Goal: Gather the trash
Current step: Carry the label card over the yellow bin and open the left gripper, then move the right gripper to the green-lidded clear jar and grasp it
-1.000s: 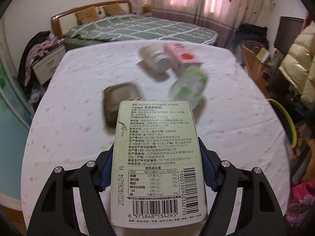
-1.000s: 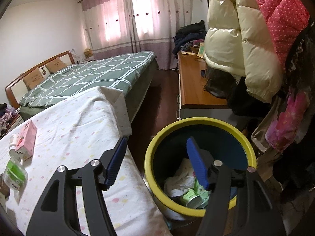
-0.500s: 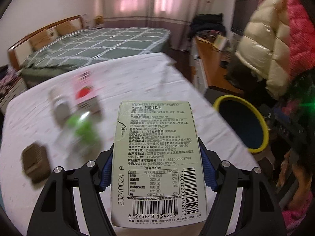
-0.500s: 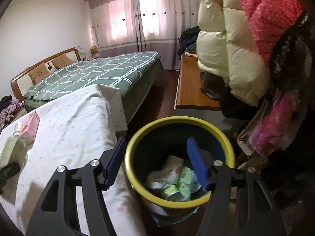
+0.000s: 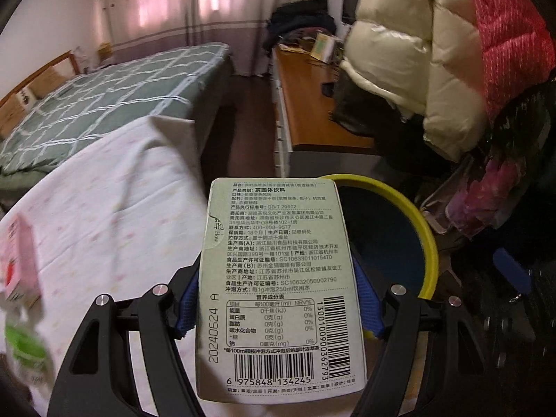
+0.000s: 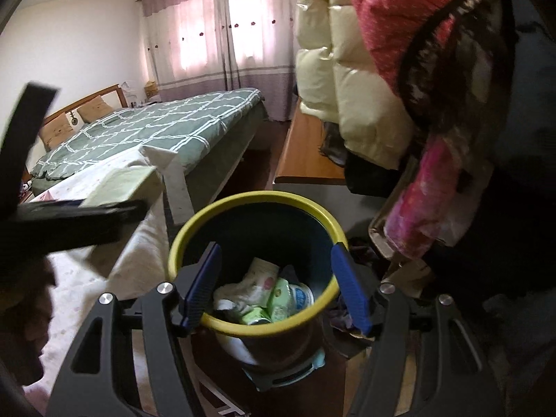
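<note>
Left tool (image 5: 278, 299) clamps flat cardboard box (image 5: 278, 285); round yellow-rimmed bin (image 5: 427, 239) beside.

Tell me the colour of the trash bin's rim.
Yellow; the bin rim shows best in the right wrist view.

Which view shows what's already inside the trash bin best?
Right wrist. It looks down into the yellow-rimmed bin and shows crumpled wrappers and green packets at the bottom. In the left wrist view the held green box covers much of the bin; only rim and dark inner wall show, no contents.
</note>
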`<act>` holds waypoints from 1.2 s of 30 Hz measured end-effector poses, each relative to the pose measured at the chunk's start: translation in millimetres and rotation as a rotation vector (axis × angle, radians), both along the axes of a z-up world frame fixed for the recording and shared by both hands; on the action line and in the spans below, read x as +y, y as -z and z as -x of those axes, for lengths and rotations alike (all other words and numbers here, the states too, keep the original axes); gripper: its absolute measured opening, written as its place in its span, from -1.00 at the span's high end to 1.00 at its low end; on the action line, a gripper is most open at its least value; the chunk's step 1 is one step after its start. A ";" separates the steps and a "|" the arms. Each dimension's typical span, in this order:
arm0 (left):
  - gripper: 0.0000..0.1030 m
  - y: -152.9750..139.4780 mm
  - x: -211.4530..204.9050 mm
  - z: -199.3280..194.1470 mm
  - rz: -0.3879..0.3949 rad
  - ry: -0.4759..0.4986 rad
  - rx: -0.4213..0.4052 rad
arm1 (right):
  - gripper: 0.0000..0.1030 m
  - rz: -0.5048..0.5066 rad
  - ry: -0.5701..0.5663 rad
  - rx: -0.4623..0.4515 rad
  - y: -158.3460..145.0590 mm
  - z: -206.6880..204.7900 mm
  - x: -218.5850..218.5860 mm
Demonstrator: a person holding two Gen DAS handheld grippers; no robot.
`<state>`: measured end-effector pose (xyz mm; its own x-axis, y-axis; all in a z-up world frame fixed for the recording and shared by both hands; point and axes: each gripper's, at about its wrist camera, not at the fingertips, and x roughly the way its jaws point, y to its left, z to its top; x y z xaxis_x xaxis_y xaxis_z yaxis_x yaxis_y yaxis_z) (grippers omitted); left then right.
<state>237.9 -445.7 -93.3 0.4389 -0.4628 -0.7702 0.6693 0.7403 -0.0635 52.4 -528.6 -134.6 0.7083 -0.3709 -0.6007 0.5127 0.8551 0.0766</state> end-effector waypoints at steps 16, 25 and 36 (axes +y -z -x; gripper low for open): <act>-0.78 -12.0 -27.9 4.0 0.052 0.024 -0.048 | -0.25 -0.026 0.033 0.011 6.8 6.1 -11.3; -0.88 -51.8 137.3 16.9 0.158 -0.172 -0.149 | -0.26 -0.023 -0.025 -0.001 0.7 -10.0 12.7; -0.90 -57.0 351.4 18.5 0.176 -0.556 -0.234 | -0.26 0.018 -0.206 0.022 -7.0 -55.9 93.7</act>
<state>219.4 -94.3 -36.3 0.7980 -0.2279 -0.5579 0.1981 0.9735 -0.1143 108.3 -434.9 -127.5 0.7573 -0.2302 -0.6111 0.3279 0.9433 0.0510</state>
